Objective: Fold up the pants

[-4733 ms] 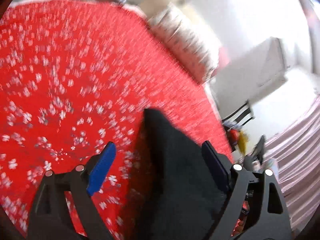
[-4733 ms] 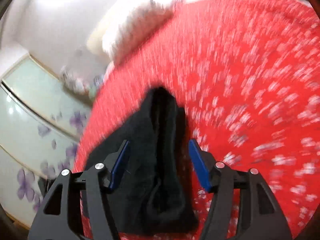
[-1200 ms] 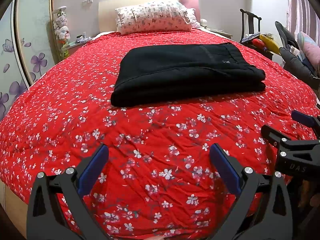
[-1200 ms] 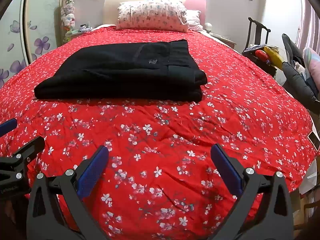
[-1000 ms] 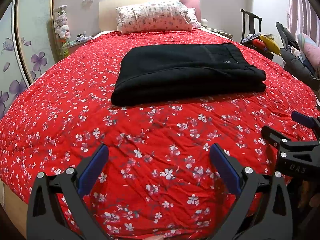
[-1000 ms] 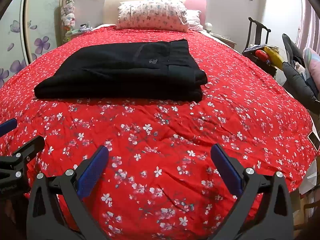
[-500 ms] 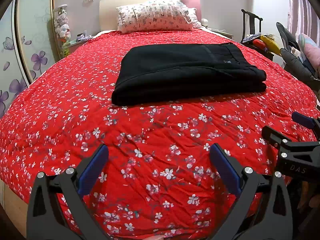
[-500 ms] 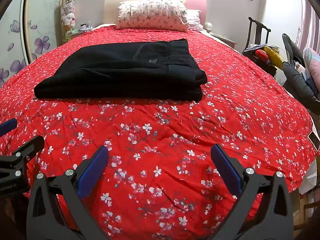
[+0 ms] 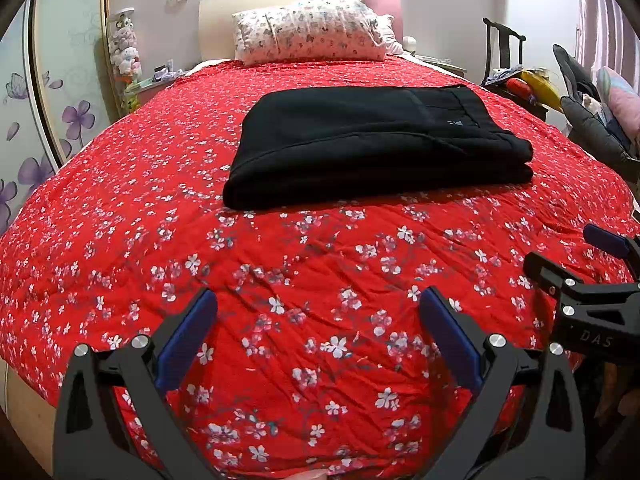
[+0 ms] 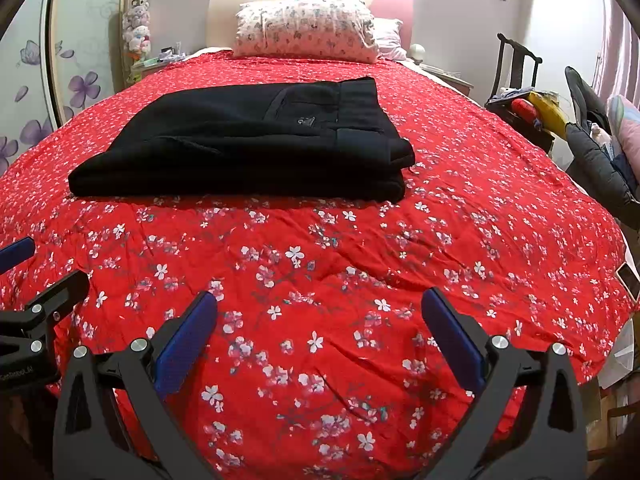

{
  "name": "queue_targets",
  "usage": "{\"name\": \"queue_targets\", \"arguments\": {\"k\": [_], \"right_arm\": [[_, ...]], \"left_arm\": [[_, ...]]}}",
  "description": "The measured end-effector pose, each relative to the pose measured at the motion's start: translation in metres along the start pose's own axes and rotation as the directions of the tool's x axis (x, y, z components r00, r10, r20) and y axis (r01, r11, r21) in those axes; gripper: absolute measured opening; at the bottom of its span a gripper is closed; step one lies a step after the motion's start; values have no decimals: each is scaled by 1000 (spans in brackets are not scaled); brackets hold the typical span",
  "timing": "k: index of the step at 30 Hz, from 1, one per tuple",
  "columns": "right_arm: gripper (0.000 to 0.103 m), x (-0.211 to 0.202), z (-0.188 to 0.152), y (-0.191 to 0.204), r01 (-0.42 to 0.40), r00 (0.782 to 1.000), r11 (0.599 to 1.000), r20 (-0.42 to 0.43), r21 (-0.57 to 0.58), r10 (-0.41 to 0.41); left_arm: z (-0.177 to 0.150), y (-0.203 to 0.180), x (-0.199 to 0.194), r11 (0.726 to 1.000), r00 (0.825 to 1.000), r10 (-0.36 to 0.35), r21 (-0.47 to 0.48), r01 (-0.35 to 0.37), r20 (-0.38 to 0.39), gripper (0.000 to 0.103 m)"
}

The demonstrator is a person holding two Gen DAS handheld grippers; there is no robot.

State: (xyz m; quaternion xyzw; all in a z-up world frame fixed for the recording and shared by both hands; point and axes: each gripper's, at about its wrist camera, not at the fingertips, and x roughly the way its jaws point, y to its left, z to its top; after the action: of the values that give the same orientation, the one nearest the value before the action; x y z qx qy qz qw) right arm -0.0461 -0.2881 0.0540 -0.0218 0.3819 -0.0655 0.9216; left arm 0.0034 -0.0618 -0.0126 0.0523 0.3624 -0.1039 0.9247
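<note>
Black pants [image 9: 376, 144] lie folded into a flat rectangular stack on the middle of the red flowered bedspread [image 9: 280, 272]; the right wrist view shows the same pants [image 10: 256, 140] with the waistband to the right. My left gripper [image 9: 318, 332] hovers open over the foot of the bed, well short of the pants, holding nothing. My right gripper [image 10: 320, 332] is also open and empty, at about the same distance from the stack. Each gripper shows at the edge of the other's view.
A flowered pillow [image 9: 308, 38] rests against the headboard. A dark chair piled with clothes and bags [image 9: 520, 80] stands right of the bed. On the left are a wardrobe door with purple flowers [image 9: 76, 120] and a nightstand with plush toys [image 9: 124, 56].
Some seconds ago both grippers were down at the pants on the bed. Since then they have pulled back to the foot of the bed; over the last second nothing has visibly moved.
</note>
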Motion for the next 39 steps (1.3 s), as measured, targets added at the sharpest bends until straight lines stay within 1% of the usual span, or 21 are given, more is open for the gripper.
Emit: {"name": "queue_targets", "arguments": {"k": [30,39], "right_arm": [[102,0,0,0,-3,1000,1000,-4,-1,3],[102,0,-2,0,-4,1000,1000,-6,-1,4]], "left_arm": [[-2,2,0,1000,1000,-2,-3,2,-7,101],[-9,3,-1,1000,1000,-23,1,23,9,101]]}}
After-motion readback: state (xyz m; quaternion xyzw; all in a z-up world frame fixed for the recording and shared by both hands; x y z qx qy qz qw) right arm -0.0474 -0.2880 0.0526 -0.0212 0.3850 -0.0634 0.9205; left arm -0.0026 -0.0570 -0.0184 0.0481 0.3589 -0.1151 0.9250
